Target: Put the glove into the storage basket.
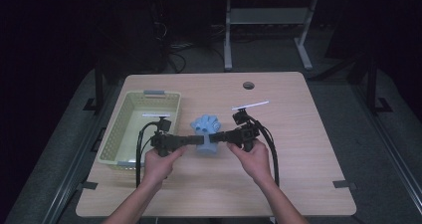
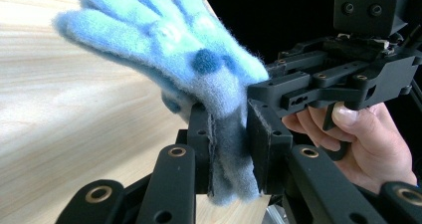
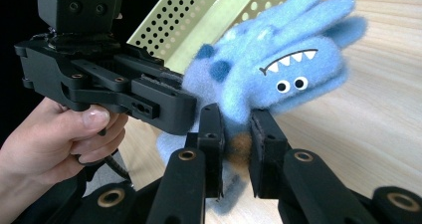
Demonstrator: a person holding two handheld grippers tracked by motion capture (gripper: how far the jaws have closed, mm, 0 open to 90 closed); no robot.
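A fuzzy blue monster glove with eyes and teeth hangs just above the wooden table, fingers pointing away from me. My left gripper comes in from the left and is shut on the glove's cuff. In the left gripper view the cuff is pinched between that left gripper. My right gripper comes in from the right and is shut on the same cuff. The right gripper view shows the right gripper closed on fabric below the glove's face.
A pale yellow perforated basket stands at the left of the table, just beyond the left hand; its wall is behind the glove. A round cable hole lies near the far edge. Bare tabletop spreads to the right.
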